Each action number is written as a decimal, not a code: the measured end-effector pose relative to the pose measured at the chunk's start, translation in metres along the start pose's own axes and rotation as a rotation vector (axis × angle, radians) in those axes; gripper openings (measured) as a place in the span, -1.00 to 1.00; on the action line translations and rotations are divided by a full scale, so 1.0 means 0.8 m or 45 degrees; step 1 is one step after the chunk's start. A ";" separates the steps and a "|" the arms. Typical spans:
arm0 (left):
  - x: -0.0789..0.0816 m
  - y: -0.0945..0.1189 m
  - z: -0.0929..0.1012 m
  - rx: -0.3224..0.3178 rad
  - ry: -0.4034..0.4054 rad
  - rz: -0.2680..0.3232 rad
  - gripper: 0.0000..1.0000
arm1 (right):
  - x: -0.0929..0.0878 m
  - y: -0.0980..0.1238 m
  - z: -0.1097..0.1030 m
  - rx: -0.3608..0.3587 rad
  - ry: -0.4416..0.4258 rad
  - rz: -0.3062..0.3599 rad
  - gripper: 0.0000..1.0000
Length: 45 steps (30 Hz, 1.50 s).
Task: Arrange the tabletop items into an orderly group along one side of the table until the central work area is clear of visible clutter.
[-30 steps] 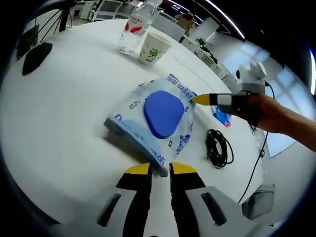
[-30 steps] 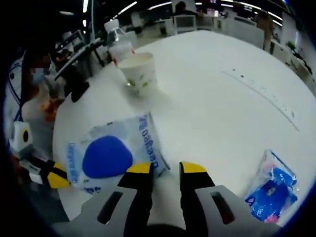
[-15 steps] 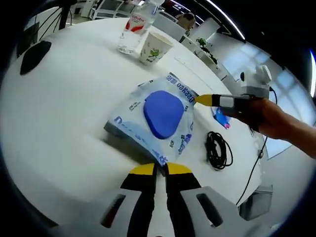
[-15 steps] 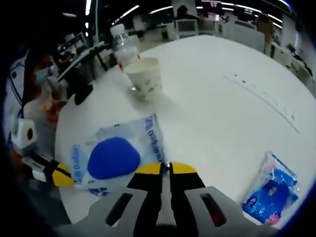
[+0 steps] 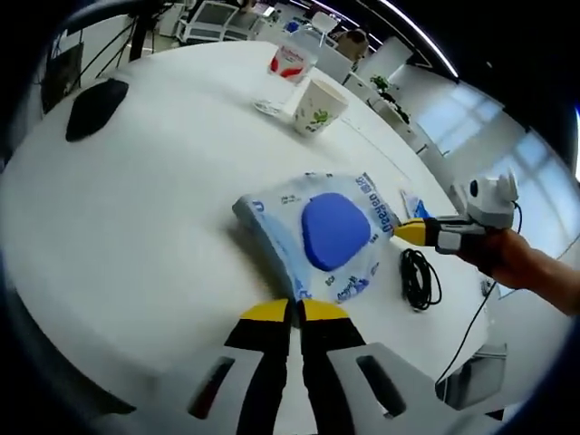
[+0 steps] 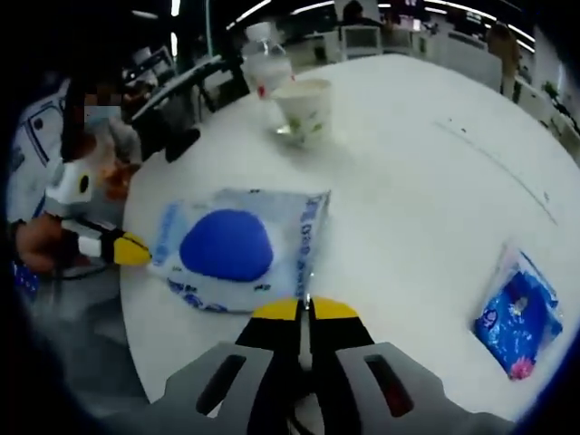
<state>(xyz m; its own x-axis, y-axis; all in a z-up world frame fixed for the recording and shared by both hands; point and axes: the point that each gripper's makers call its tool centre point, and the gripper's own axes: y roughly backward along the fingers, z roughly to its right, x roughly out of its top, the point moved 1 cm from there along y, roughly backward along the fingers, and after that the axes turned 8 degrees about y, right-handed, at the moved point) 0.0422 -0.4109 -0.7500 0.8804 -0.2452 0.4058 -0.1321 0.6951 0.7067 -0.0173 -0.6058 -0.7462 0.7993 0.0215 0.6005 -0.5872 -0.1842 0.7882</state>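
Left gripper (image 5: 292, 311): jaws pressed together on the near edge of the wet-wipes pack (image 5: 326, 236), which lies on the white table (image 5: 136, 227) directly ahead of the tips. Right gripper (image 6: 305, 309): jaws likewise closed, pinching the opposite edge of the same pack (image 6: 237, 250). Beyond the pack stand a paper cup (image 5: 319, 105) and a water bottle (image 5: 291, 62); a black cable (image 5: 419, 279) and a small blue packet (image 6: 520, 314) lie off to the side.
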 end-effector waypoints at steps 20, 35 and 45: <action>0.047 0.025 -0.036 -0.037 -0.001 0.109 -0.66 | -0.026 0.014 -0.074 0.050 -0.067 0.011 -0.74; 0.032 0.021 -0.032 -0.041 -0.108 0.066 -0.63 | -0.004 -0.003 -0.057 0.028 -0.227 0.066 -0.53; 0.036 0.016 -0.041 -0.031 -0.085 0.075 -0.70 | -0.005 -0.019 -0.063 0.021 -0.293 0.054 -0.48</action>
<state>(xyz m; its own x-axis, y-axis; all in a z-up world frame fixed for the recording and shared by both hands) 0.0806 -0.3868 -0.7487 0.8392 -0.2470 0.4846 -0.1714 0.7255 0.6665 -0.0179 -0.5535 -0.7537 0.7832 -0.2108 0.5849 -0.6201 -0.1963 0.7596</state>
